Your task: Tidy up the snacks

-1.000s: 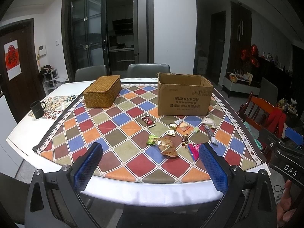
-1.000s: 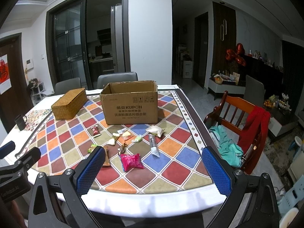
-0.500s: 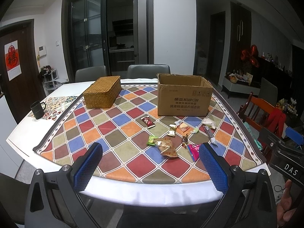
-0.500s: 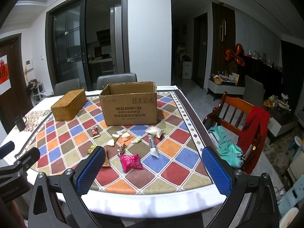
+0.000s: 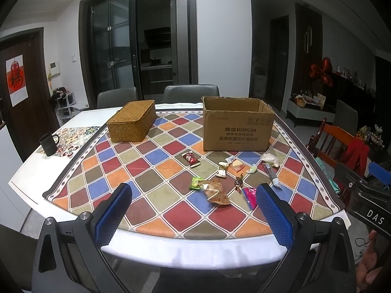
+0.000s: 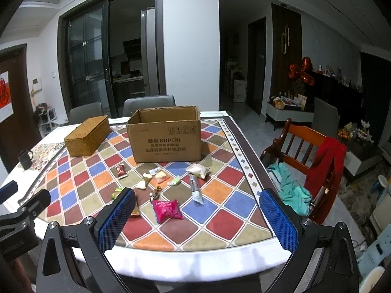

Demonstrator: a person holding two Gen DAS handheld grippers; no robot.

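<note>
The snacks lie scattered on the checkered tablecloth (image 5: 151,171), all ahead of both pairs of jaws and none yet in the open cardboard box (image 6: 166,136) that stands beyond them; a pink packet (image 6: 168,210) sits nearest, between the right gripper's (image 6: 198,216) fingers in its view and just ahead of them, while in the left wrist view it lies against the inner edge of the right-hand finger; a tan crinkled wrapper (image 5: 216,191) and a green packet (image 5: 195,183) lie between the left gripper's (image 5: 194,211) fingers and further forward; a grey tube sachet (image 6: 195,189), a white pouch (image 6: 198,170), a red candy (image 6: 121,171) and several small sweets lie further on, near the foot of the box. A woven basket (image 5: 133,123) with its lid on stands ahead and to the left of the box, and a black mug (image 5: 48,144) stands well off to the left.

Both grippers hover short of the table's near edge, jaws spread wide and holding nothing; the work appears not to have started, the step in hand being the approach to a first snack. The next move likely calls for the right gripper to go forward and down onto the pink packet, pinch its puffed body, then carry it to the box; thin flat wrappers may slip from the pads.
</note>
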